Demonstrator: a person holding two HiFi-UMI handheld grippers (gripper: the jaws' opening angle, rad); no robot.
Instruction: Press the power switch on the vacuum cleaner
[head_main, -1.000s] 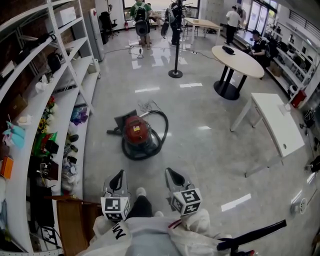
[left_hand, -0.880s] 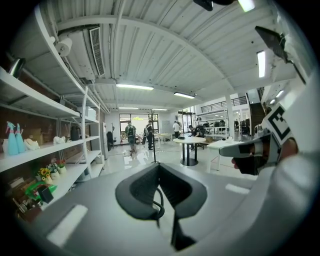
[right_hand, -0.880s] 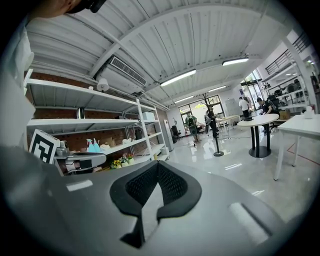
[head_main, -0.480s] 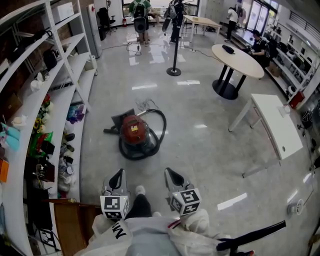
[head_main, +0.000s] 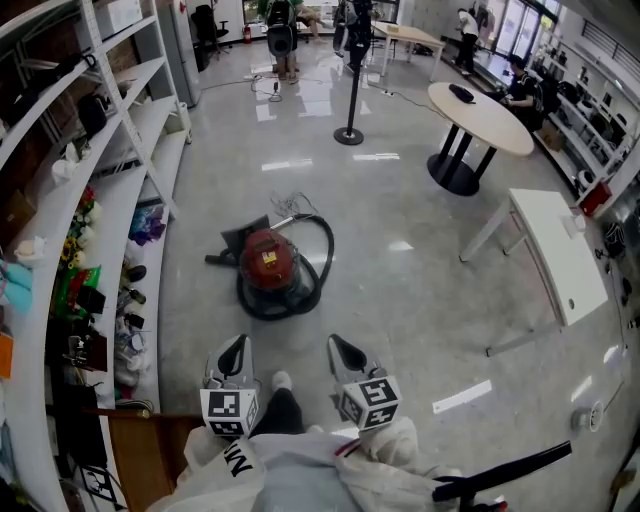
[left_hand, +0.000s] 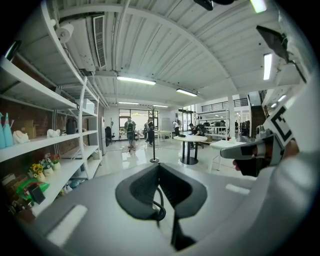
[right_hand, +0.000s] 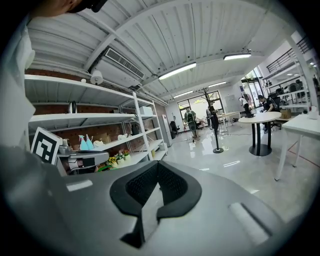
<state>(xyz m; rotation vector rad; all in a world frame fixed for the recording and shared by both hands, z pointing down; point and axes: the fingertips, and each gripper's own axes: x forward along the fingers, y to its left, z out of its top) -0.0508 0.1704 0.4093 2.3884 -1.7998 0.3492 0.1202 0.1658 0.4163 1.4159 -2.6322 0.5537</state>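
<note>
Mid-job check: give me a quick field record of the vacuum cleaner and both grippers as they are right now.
vacuum cleaner: red, on the floor, ahead of the person
hose: black, looped around the vacuum cleaner
power switch: too small to make out
left gripper: jaws together, nothing between them
right gripper: jaws together, nothing between them
contact: none; both grippers are short of the vacuum cleaner
surroundings: shelves on the left, round table far ahead on the right

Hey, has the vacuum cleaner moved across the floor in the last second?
No. The vacuum cleaner keeps its place relative to the pole stand behind it; only the camera has shifted slightly.
</note>
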